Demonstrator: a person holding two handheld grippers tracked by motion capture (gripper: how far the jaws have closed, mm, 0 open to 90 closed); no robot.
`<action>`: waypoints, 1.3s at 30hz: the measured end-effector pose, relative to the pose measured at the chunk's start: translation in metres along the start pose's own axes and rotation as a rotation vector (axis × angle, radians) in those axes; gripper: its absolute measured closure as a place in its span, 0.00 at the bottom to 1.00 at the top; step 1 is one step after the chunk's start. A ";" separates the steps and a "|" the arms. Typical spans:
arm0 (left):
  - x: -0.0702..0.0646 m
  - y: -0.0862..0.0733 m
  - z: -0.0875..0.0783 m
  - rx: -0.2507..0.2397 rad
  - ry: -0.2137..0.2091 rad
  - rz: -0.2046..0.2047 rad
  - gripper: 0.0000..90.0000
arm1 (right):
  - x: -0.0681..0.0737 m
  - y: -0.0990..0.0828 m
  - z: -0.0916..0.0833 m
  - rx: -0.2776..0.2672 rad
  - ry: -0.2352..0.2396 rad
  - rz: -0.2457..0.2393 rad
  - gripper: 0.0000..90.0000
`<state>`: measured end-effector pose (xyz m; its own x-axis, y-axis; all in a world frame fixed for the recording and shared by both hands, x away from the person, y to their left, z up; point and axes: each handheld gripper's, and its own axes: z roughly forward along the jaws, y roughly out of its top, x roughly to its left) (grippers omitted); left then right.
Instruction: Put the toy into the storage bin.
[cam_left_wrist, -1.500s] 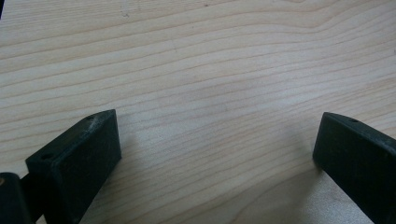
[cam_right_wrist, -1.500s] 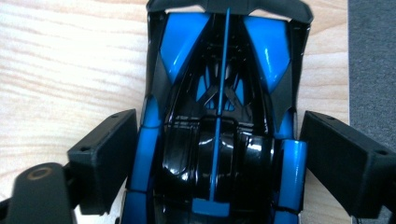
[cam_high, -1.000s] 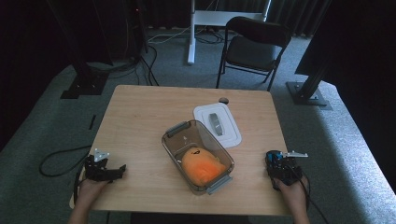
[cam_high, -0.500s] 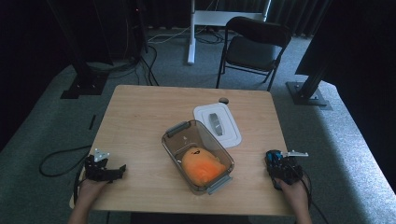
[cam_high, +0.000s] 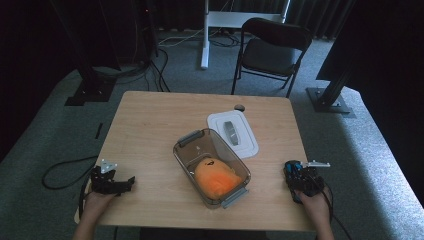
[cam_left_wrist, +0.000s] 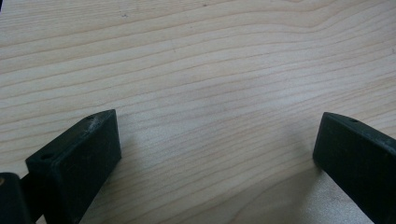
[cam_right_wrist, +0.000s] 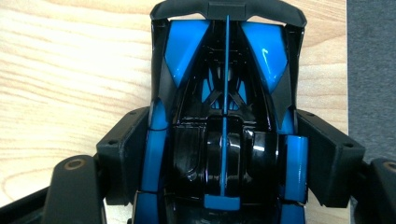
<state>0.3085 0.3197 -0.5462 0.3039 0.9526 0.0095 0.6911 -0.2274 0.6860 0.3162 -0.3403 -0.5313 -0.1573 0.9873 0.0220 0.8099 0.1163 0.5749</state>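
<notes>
Right gripper (cam_high: 296, 172) clamped across blue-black toy car (cam_right_wrist: 224, 116), nose pointing away, parked near table (cam_high: 150, 120) edge. Left gripper (cam_high: 125, 182) spread wide, empty. Open bin (cam_high: 192, 150) between, probably car's destination.

grey carpet floor (cam_high: 380, 165), black folding chair (cam_high: 270, 50) behind wooden table (cam_high: 150, 130), white desk leg (cam_high: 205, 35), dark curtains (cam_high: 250, 7), dim light

High view: fixed above the person's side, looking forward and down over the whole light wooden table (cam_high: 150, 125), with floor and a black folding chair (cam_high: 270, 50) beyond. Left gripper view: very close, facing down onto bare wood grain of that table (cam_left_wrist: 210, 70). Right gripper view: very close, along a blue-and-black toy car (cam_right_wrist: 224, 116) at the table's edge; the high view shares this car (cam_high: 295, 172).
</notes>
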 end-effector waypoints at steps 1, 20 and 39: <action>0.000 0.000 0.000 0.000 0.000 0.000 0.01 | 0.000 0.000 0.000 0.000 0.000 0.000 0.28; 0.000 0.000 0.000 0.001 0.000 -0.001 0.01 | -0.001 0.002 0.001 0.000 0.015 -0.004 0.27; 0.000 0.000 0.000 0.000 0.000 0.001 0.01 | -0.005 0.017 0.017 -0.003 -0.007 -0.021 0.13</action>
<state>0.3085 0.3198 -0.5462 0.3044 0.9525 0.0100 0.6912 -0.2281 0.6857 0.3402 -0.3415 -0.5353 -0.1708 0.9853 0.0042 0.8048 0.1371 0.5775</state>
